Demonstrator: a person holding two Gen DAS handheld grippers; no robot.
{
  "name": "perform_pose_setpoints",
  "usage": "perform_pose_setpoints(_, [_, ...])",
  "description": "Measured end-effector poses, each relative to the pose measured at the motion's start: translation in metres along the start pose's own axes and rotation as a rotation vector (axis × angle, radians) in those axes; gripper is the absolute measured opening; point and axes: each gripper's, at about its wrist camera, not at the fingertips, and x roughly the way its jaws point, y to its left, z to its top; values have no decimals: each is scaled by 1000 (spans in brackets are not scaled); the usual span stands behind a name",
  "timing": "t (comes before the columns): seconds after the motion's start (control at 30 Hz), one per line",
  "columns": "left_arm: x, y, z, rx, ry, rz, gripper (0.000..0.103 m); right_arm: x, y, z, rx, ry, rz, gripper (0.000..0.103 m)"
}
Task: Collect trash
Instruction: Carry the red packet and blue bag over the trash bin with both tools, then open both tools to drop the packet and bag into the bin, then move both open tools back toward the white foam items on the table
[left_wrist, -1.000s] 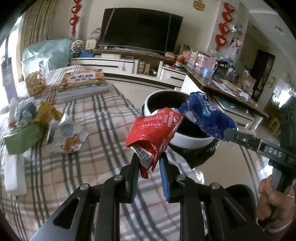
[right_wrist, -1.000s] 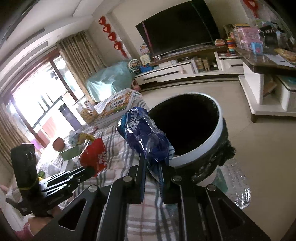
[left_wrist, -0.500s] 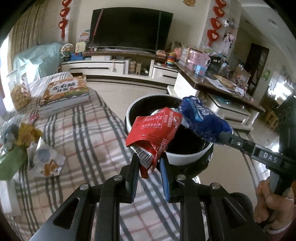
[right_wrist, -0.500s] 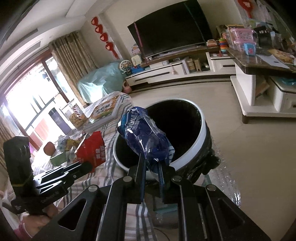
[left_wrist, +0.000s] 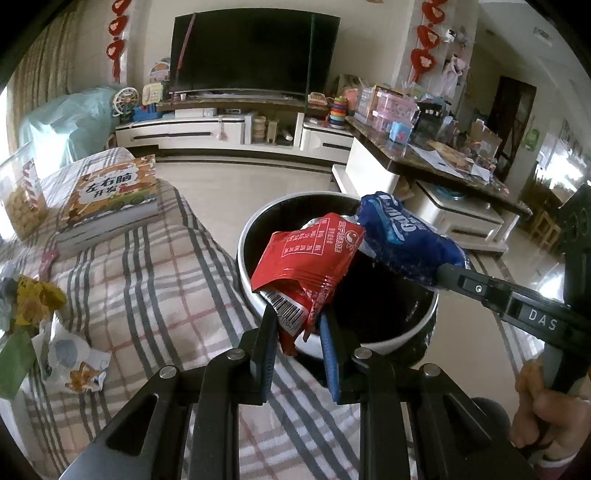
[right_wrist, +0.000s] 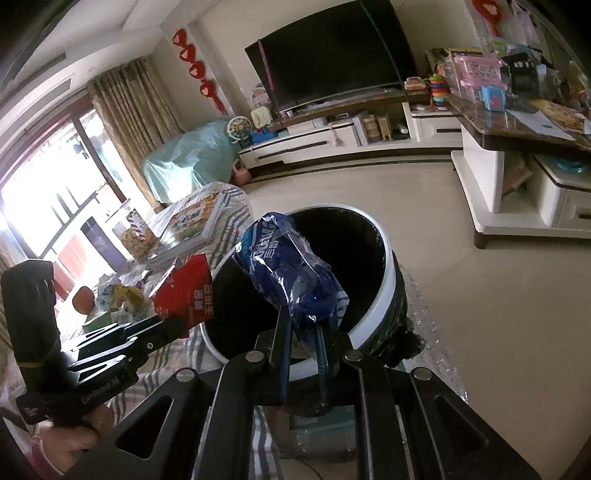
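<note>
Above the black trash bin (left_wrist: 373, 332), we are holding a red wrapper (left_wrist: 306, 266) clamped in the left gripper (left_wrist: 299, 343) and a blue wrapper (right_wrist: 295, 277) pinched in the right gripper (right_wrist: 301, 354); both are looking light, crinkly and slippery, best gripped by a bunched edge.

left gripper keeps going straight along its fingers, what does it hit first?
Probably the trash bin: its white rim sits just past the left gripper, which is shut on the red wrapper. The wrapper would likely reach the bin's dark opening first. Depth is unclear through the fisheye.
</note>
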Motion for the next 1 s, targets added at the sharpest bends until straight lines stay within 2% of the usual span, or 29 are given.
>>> perform_pose_setpoints(0.37, [14, -7, 15, -1, 14, 0, 24, 15, -1, 14, -19, 18, -21, 12])
perform_pose_setpoints(0.6, [17, -11, 19, -7, 9, 19, 42, 21, -7, 18, -10, 31, -27, 19])
perform_pose_setpoints(0.67, [15, -12, 18, -10, 2, 22, 45, 20, -7, 18, -6, 26, -26, 28])
perform_pose_setpoints(0.73, [12, -10, 15, -13, -2, 26, 47, 17, -8, 17, 7, 18, -11, 43])
perform_pose_setpoints(0.77, [11, -10, 13, -15, -2, 27, 47, 16, -8, 16, 12, 15, -8, 47])
perform_pose_setpoints(0.83, [7, -8, 8, -21, -3, 29, 50, 13, -8, 14, 19, 8, -5, 49])
perform_pose_setpoints(1.0, [-8, 2, -11, -57, -3, 36, 53, 7, -2, 9, 30, -10, 11, 67])
